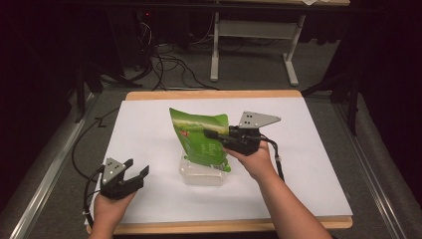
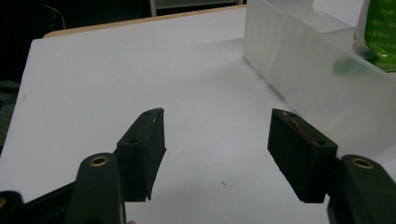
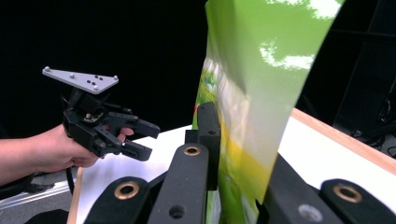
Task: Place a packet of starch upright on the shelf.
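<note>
Green pouch (image 1: 200,138) in right gripper (image 1: 215,135)

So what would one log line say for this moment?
right gripper: shut on green pouch | pouch: over clear plastic container | left gripper: open, holding nothing

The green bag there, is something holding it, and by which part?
Yes. The right gripper is shut on the green bag, pinching its side edge about halfway up. The left gripper is open and holds nothing.

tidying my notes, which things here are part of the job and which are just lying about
In the job:
- green pouch, pinched by the right tongs
- clear plastic container under it
- left tongs, open, holding nothing

Lying about:
- cables on the floor
- white table frame behind
</note>
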Available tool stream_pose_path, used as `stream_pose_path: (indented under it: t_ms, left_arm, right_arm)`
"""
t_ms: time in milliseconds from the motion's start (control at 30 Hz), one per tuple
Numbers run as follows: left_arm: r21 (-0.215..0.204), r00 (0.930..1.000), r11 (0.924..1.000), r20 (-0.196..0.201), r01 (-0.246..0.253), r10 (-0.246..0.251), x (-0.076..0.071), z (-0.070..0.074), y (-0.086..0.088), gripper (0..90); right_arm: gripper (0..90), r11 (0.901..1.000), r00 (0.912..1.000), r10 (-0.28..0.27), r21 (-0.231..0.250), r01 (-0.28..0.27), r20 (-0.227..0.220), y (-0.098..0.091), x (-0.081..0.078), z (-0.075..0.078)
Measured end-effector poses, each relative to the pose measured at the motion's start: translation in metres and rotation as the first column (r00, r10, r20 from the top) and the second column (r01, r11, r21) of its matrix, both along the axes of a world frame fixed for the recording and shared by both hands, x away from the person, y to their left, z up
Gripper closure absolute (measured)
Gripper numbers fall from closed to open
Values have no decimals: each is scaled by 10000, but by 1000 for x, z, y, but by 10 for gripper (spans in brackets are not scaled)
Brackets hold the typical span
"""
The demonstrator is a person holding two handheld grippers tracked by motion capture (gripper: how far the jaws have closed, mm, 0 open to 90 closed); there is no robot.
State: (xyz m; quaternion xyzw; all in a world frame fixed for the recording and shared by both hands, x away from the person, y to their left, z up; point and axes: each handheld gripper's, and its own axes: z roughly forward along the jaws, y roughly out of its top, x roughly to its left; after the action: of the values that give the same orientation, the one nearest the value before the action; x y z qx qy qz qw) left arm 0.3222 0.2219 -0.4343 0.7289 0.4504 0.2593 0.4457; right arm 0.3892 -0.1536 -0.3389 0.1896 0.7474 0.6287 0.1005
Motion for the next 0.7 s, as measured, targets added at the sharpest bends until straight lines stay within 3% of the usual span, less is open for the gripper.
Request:
stream_pose_path:
  t_ms: [300, 700]
  left_arm:
    - [-25, 10000, 10000, -42, -32, 32, 0, 0, 0, 371]
    - [-41, 10000, 10000, -58, -31, 30, 0, 0, 0, 371]
  right_arm:
    - [900, 9993, 9987, -386, -6, 386, -325, 5, 13, -13]
    - [900, 9971, 9977, -678, -335, 678, 31, 8, 22, -15]
